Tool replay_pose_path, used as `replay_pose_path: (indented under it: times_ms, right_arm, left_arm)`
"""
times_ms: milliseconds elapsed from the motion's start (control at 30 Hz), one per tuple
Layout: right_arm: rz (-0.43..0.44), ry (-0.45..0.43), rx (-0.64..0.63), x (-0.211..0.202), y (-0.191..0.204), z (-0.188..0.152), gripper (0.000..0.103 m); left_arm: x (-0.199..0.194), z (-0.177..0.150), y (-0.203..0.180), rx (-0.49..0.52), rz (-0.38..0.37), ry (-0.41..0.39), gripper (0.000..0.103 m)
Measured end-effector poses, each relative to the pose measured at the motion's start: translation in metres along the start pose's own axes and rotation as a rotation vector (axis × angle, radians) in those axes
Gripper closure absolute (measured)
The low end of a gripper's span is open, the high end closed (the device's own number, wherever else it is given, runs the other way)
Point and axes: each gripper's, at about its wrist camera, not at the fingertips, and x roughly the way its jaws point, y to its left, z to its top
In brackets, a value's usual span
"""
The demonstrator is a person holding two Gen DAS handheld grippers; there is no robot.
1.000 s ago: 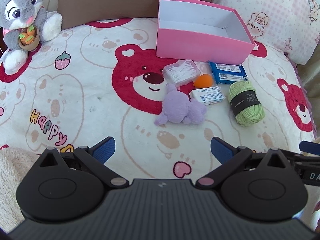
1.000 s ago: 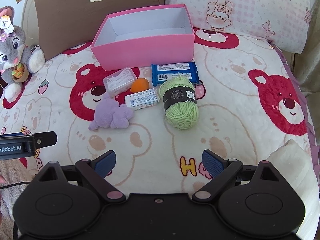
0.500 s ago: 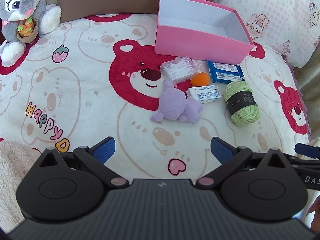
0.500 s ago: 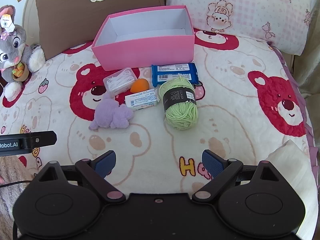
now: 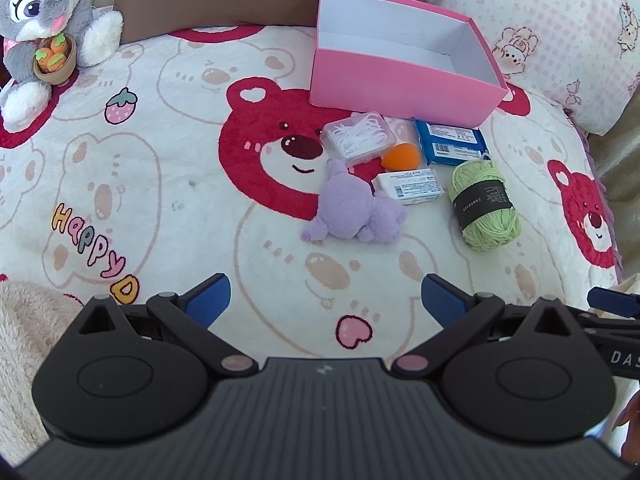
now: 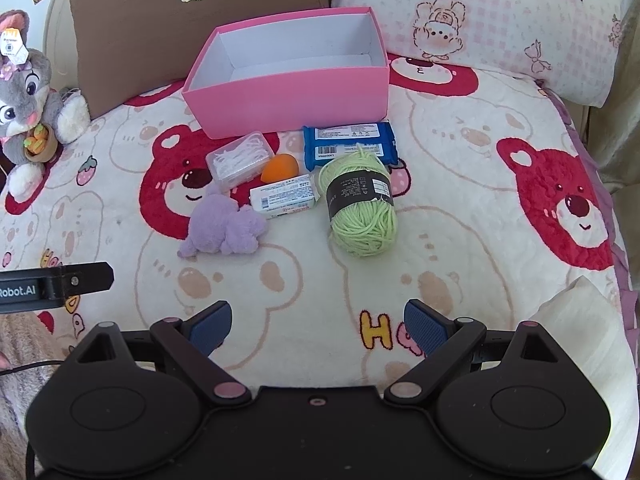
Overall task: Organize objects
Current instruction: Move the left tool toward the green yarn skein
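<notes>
Nothing picked up yet. Left claw (image 5: 324, 296) spread wide and empty, right claw (image 6: 318, 320) same, both hanging over the bed blanket (image 6: 460, 216) at 6 o'clock of the pile. Pink box (image 6: 288, 108) empty at 12 o'clock. Green yarn (image 6: 362, 204) dead ahead of the right one, purple plush (image 5: 354, 212) ahead of the left. Probably best to go yarn first: come straight down, pinch across the black label band, lift clear of the blue packet (image 6: 348, 144) touching it, then drop into the box.
</notes>
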Motion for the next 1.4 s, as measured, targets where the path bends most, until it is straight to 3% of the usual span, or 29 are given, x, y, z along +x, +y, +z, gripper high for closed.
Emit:
replay_pose_path:
  times_ms: [267, 433, 700, 867, 967, 1067, 1133, 1300, 1400]
  right_arm:
    - [0.028, -0.066, -0.09, -0.018, 0.006, 0.016, 0.008]
    - [0.066, -0.18, -0.137, -0.038, -0.003, 0.03, 0.008]
    - [0.087, -0.222, -0.31, -0.03, -0.01, 0.039, 0.008]
    - [0.241, -0.288, -0.383, -0.038, -0.006, 0.042, 0.008]
    - [0.192, -0.312, -0.443, -0.034, 0.002, 0.042, 0.008]
    - [0.147, -0.329, -0.474, -0.026, 0.006, 0.045, 0.008]
    - [0.116, -0.402, -0.463, -0.029, 0.005, 0.044, 0.008]
    - [0.075, -0.471, -0.55, -0.03, 0.011, 0.043, 0.008]
    - [0.042, -0.475, -0.6, -0.021, 0.01, 0.046, 0.008]
  left_arm:
    - [-0.012, 0.013, -0.003, -0.019, -0.025, 0.005, 0.0]
    - [-0.018, 0.03, -0.017, 0.044, -0.019, 0.004, 0.0]
    - [-0.015, 0.059, -0.045, 0.135, -0.068, 0.032, 0.0]
    - [-0.008, 0.077, -0.06, 0.129, -0.13, 0.044, 0.0]
    - [-0.006, 0.086, -0.065, 0.121, -0.157, 0.036, 0.0]
    - [-0.003, 0.094, -0.074, 0.154, -0.13, 0.004, 0.0]
    - [0.001, 0.1, -0.08, 0.169, -0.112, -0.001, 0.0]
    - [0.013, 0.113, -0.088, 0.155, -0.122, -0.008, 0.0]
    - [0.02, 0.119, -0.094, 0.153, -0.133, -0.014, 0.001]
